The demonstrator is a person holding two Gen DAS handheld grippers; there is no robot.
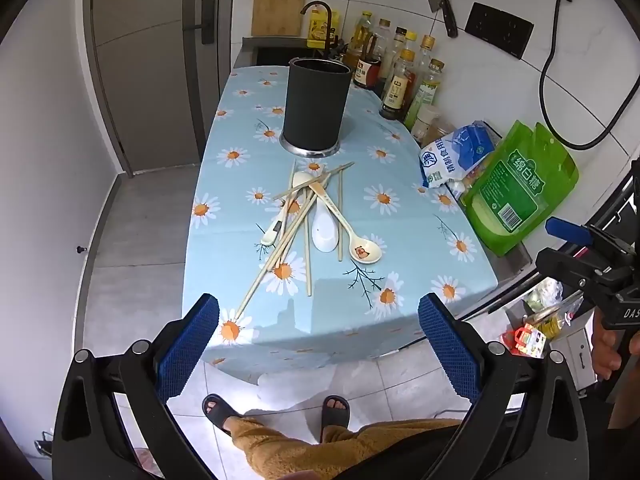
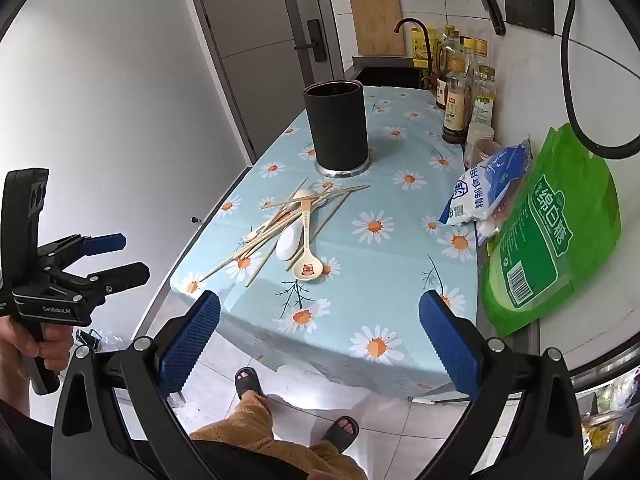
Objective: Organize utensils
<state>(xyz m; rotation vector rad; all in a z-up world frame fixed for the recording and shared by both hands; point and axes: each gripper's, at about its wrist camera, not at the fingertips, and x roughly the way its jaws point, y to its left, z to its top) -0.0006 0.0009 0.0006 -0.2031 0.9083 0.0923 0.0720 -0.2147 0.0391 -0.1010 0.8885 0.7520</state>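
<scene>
Nothing picked up yet. Left gripper spread wide and empty, hanging off the near edge of the counter; right gripper same deal, wide and empty, also short of the near edge.

Utensil pile sitting roughly mid-counter, a bit toward the near edge, all crossed over itself: a bunch of wooden chopsticks fanned out toward the near-left corner, a white ceramic spoon in the middle, a cream spoon with a little bear print on the right side of the heap, plus one more pale spoon on the left. Black holder standing upright just beyond the pile, open mouth up.

Handling guess: chopsticks light, stiff, thin, likely to roll or pivot if pinched near a tip, so better grabbed around mid-length, and probably the loose outer ones first. Ceramic spoons heavier, glossy, slippery and chippy, so best pinched across the flat handle, not the bowl. Bear spoon's handle partly tucked among the sticks; pulling it could drag the rest along.
</scene>
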